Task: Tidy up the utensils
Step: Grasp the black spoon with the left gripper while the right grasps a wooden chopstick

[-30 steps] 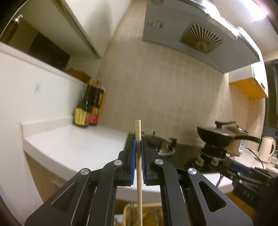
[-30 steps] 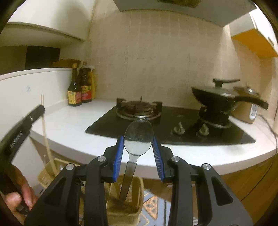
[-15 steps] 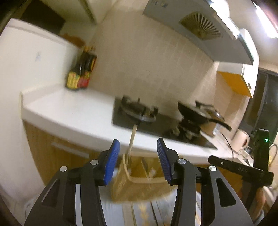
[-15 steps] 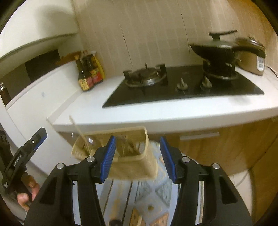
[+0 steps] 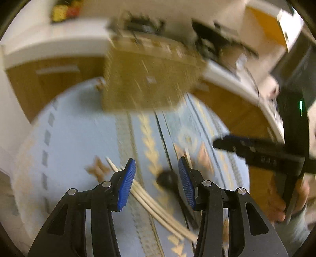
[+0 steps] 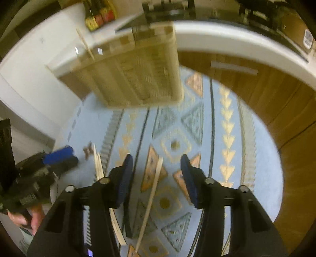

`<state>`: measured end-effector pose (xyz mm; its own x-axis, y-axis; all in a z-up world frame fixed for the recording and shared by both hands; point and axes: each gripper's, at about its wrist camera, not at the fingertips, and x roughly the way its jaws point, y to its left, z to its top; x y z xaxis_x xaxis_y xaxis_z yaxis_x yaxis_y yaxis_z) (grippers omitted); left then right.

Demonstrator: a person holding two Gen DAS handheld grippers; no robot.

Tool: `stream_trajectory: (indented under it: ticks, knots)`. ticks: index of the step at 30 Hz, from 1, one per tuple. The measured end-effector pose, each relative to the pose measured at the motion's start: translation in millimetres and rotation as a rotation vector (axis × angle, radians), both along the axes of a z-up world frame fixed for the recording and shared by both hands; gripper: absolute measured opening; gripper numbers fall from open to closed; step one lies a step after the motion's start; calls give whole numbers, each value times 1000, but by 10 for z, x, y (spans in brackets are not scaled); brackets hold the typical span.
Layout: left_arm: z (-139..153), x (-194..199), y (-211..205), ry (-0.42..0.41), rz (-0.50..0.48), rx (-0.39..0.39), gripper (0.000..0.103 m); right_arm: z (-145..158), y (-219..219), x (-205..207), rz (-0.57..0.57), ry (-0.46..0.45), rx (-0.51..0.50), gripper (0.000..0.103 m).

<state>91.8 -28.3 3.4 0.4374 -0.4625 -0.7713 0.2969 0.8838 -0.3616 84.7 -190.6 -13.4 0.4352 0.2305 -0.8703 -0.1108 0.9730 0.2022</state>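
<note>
Both grippers are open and empty and point down at a round patterned table. My left gripper (image 5: pixel 157 178) hovers over several pale chopsticks (image 5: pixel 150 203) and a dark utensil (image 5: pixel 167 179). My right gripper (image 6: pixel 156 178) hovers over a single chopstick (image 6: pixel 152 199), with more chopsticks (image 6: pixel 98 164) to its left. A woven utensil basket (image 6: pixel 138 65) stands at the far side of the table, with a chopstick (image 6: pixel 85 43) sticking up from it; it is blurred in the left wrist view (image 5: pixel 146 73).
The table cloth (image 6: pixel 227 138) is light blue with gold and grey patterns. Behind it run a white kitchen counter (image 6: pixel 237 41) and wooden cabinet doors (image 6: pixel 286 94). Sauce bottles (image 6: pixel 98 13) stand on the counter. The other gripper shows at each view's side (image 5: pixel 266 154).
Both grippers let go of their utensils, a chopstick on the left and a spoon on the right, opened, and swung down from the basket toward the utensils on the table.
</note>
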Motion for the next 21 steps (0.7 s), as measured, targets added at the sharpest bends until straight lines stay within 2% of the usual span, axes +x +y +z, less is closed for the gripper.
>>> stream_trajectory:
  ticks: [3,7,12,19,21]
  knots:
    - [-266,-81,-192,87,-56,22,36,-226,-51,-33,-10,60,33,36]
    - [-511,-72,-400,165,-76,82,36,-373,-147,-94,-30,96,54,36]
    - [-567,-93,-591,143,-74,189,36,-408,-222,-103,-30,104,50,36]
    - [-567,-123,-762,103,-92,286,36,-474,-131,3,12,155,32,36]
    - [-562,-140,-790,86,-97,320,30,-513,-98,38,16,168,26,35]
